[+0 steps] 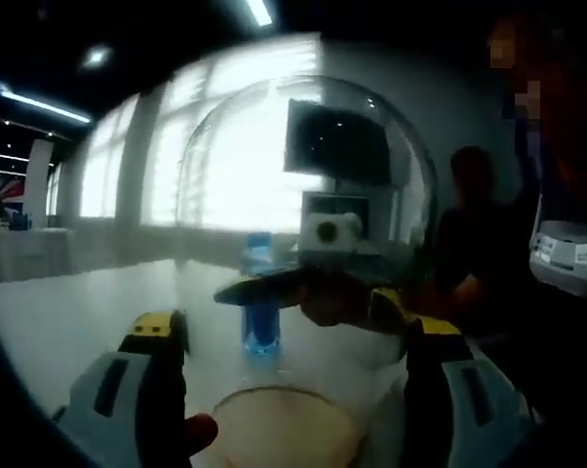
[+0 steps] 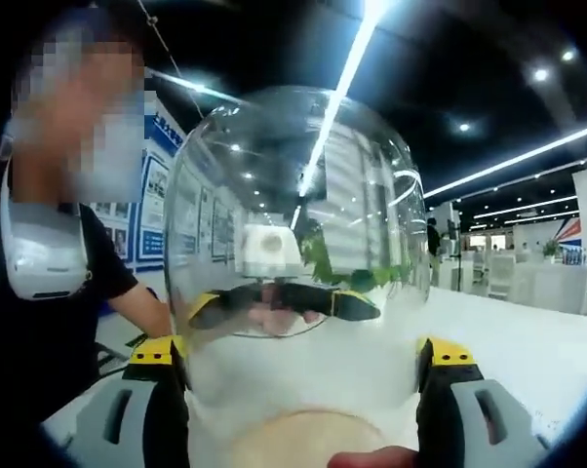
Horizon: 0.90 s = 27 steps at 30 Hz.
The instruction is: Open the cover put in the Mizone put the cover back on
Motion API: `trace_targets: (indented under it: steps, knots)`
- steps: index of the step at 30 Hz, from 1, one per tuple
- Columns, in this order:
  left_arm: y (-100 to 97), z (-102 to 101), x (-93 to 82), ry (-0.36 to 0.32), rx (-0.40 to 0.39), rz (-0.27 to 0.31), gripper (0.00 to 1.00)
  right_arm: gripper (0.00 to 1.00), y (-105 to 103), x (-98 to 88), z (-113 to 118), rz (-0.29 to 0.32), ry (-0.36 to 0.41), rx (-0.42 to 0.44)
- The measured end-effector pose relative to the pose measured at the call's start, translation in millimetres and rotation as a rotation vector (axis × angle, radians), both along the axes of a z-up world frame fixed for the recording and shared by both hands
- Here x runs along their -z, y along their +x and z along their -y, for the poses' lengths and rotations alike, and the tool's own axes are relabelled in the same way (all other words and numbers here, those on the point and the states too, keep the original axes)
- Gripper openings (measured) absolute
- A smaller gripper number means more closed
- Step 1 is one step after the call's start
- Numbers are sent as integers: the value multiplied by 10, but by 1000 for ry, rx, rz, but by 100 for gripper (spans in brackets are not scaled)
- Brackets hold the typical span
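Clear glass, dome-shaped, is the cover (image 1: 303, 195); in the left gripper view it stands at centre frame, lifted off the white table (image 1: 69, 312). Its lower rim is clamped by my right gripper (image 1: 313, 292), which enters that view from the right with black jaws trimmed in yellow pressed on either side of the glass. Seen through the dome, a blue-liquid Mizone bottle with a blue label (image 1: 261, 297) stands upright on the table, just left of centre. Below it, at the bottom centre of the frame, lies a round pale wooden base (image 1: 289, 424).

My left gripper (image 1: 293, 336) rises from the bottom of its own view, grey jaws with yellow-and-black tips set wide apart, one at each side of the wooden base, touching nothing that I can see.

In the right gripper view the same clear dome (image 2: 293, 224) fills the centre. My right gripper (image 2: 298, 356) stands with its yellow-tipped jaws at the left and right flanks of the glass, closed against it. Through the glass I see a gripper's black-and-yellow jaws (image 2: 284, 302) beyond the dome. The wooden base (image 2: 308, 444) shows at bottom centre, under the dome. A person in a black shirt (image 2: 50, 292) stands at the left of the frame.
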<state>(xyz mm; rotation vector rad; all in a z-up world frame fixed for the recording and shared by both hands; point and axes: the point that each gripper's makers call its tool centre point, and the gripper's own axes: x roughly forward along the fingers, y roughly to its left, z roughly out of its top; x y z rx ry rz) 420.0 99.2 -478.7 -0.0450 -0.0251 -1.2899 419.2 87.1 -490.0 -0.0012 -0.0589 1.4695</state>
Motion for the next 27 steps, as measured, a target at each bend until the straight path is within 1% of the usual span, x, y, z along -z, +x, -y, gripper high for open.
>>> trace_targets:
  steps: [3, 7, 13, 16, 21, 27]
  knots:
    - [-21, -14, -51, -10, 0, 7, 80, 90, -31, -54, -6, 4, 10, 2]
    - [-58, 0, -89, -4, -1, 18, 80, 90, -62, -84, -4, 15, 8, 1]
    - [-102, 20, -32, 59, 0, -4, 80, 90, -117, -59, -1, 12, -5, -3]
    - [-123, 21, -32, 72, -2, -22, 80, 90, -140, -55, -1, 1, -3, -8]
    - [-184, 12, -63, 69, -7, -19, 80, 90, -188, -97, -25, -2, 5, -12]
    - [-243, -19, -158, 56, -11, -3, 80, 90, -257, -170, -43, 6, 22, -11]
